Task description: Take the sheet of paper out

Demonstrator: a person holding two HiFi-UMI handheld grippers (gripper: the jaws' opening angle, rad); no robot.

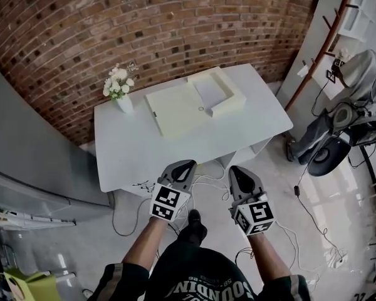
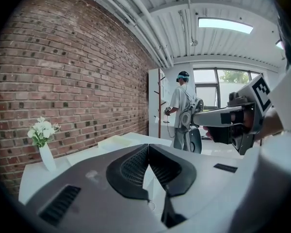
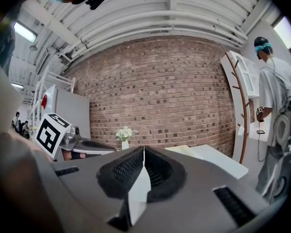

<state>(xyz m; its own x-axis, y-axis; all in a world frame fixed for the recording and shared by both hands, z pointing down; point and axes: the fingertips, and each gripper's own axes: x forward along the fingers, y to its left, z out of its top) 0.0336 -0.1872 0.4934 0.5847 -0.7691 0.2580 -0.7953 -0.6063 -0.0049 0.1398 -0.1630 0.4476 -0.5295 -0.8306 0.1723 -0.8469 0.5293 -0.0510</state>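
Short of the white table point(image 1: 138, 149), both grippers are closed on nothing, well apart from the sheet of paper point(image 1: 210, 91) lying in its open box.

A brick wall point(image 1: 175, 24) backs the table, and a person point(image 2: 181, 106) stands off to its right by the window. On the tabletop a shallow cream box point(image 1: 229, 99) sits toward the far right corner with the white sheet flat inside it, and its flat lid point(image 1: 174, 111) is spread out touching its left side. A white vase of pale flowers point(image 1: 120, 91) stands near the far left corner. The left gripper point(image 1: 187, 163) and right gripper point(image 1: 235, 168) are held side by side above the floor at the table's near edge, each pointing at the table. Each pair of jaws is pressed tip to tip, with nothing between them.
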